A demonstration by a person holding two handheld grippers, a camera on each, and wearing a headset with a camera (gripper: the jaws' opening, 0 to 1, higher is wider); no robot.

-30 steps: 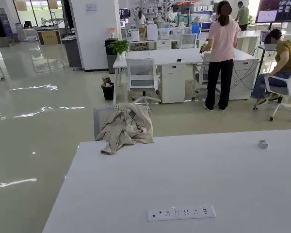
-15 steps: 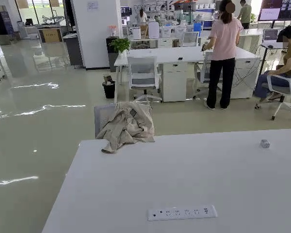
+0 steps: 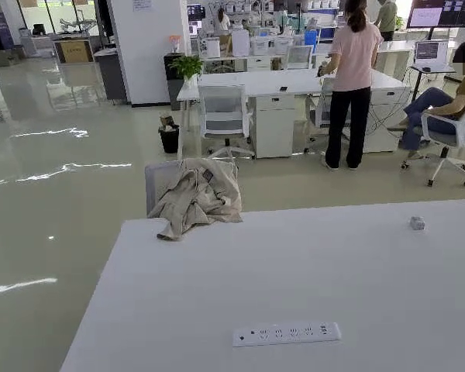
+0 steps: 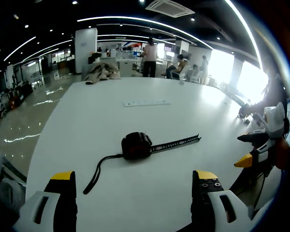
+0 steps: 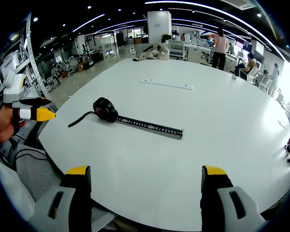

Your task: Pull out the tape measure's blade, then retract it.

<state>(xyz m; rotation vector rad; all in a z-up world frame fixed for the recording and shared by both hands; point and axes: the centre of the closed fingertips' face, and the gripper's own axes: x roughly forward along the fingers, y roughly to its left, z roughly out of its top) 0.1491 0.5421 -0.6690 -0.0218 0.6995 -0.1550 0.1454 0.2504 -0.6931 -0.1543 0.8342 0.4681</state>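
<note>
While both tools stand off the work, the tape measure [image 4: 137, 145] lies flat on the white worktop [image 4: 87, 111], nearer the person than the power strip [image 4: 146, 103]. Its blade [image 5: 150, 126] is drawn out some way and rests along the surface. A wrist strap [image 4: 99, 169] trails from the other end of the black case.

The left tool [image 4: 134, 176] has its jaws wide apart with nothing between them, and is aimed at the case. The right tool [image 5: 145, 170] is likewise apart and empty, facing the blade.

Assessment: the pull-out appears made at least in part; the retraction is not yet done. The next move calls for one tool to pin the case while the other takes the blade tip, either to lengthen the draw or to guide it home.
</note>
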